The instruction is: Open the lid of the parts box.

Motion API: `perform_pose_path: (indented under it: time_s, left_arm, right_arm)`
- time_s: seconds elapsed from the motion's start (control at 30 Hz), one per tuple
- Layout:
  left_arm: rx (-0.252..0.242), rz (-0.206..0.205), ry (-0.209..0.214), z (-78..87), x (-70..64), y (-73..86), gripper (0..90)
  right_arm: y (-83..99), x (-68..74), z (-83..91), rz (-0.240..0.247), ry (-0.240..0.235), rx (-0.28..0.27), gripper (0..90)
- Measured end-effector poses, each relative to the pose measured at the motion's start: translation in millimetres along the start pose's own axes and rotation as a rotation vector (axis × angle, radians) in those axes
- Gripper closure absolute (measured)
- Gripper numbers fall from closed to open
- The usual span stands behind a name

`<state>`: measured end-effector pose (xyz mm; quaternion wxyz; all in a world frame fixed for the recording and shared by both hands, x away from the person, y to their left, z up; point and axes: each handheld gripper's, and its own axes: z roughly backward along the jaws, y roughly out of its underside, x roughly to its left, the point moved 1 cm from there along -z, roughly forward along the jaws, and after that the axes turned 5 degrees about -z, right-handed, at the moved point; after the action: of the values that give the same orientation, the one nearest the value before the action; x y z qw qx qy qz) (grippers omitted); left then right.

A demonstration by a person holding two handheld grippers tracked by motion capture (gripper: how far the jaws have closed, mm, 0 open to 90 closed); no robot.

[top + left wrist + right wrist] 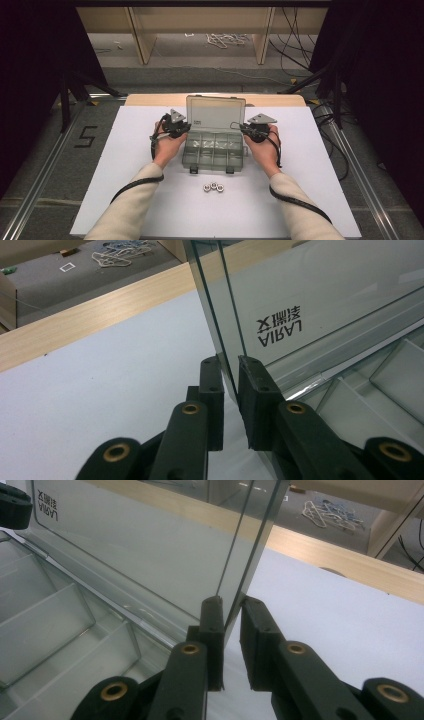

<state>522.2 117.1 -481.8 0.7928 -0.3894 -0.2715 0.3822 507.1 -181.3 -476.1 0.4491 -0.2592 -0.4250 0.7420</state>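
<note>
Between the jaws of each gripper stands a side edge of the lid [216,111], upright over its box [214,150]. Left gripper [230,362] clamps the lid's left edge; right gripper [231,602] has its jaws close about the right edge, though a slight gap leaves contact uncertain. Risk: uneven pull from either hand could twist the thin lid, strain its hinge, or drag the light box. Three nuts [213,187] lie behind both grippers, nearer the person. White sheet [140,200] covers a wooden table [150,99]; beyond, grey floor with loose cables [226,38].
</note>
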Motion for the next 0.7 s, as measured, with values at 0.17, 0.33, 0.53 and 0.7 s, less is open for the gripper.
perform_pose_path:
  time_s: [0.17, 0.33, 0.53, 0.7]
  left_arm:
    - [0.0, 0.012, -0.002, -0.4, -0.5, 1.3, 78.9]
    - [-0.005, 0.029, -0.002, 0.0, 1.2, 1.7, 74.9]
    - [-0.001, 0.037, -0.002, 2.6, 3.3, 4.4, 71.6]
    - [-0.025, 0.047, -0.006, 7.5, 2.3, 5.1, 68.4]
  right_arm:
    - [2.4, -0.5, -1.0, 0.011, -0.005, 0.024, 80.2]
    - [4.3, 0.0, -2.7, 0.003, -0.003, 0.034, 78.5]
    - [4.0, 0.0, -2.1, -0.022, -0.009, 0.045, 74.3]
    - [2.7, -2.8, -0.3, -0.024, 0.004, 0.036, 64.7]
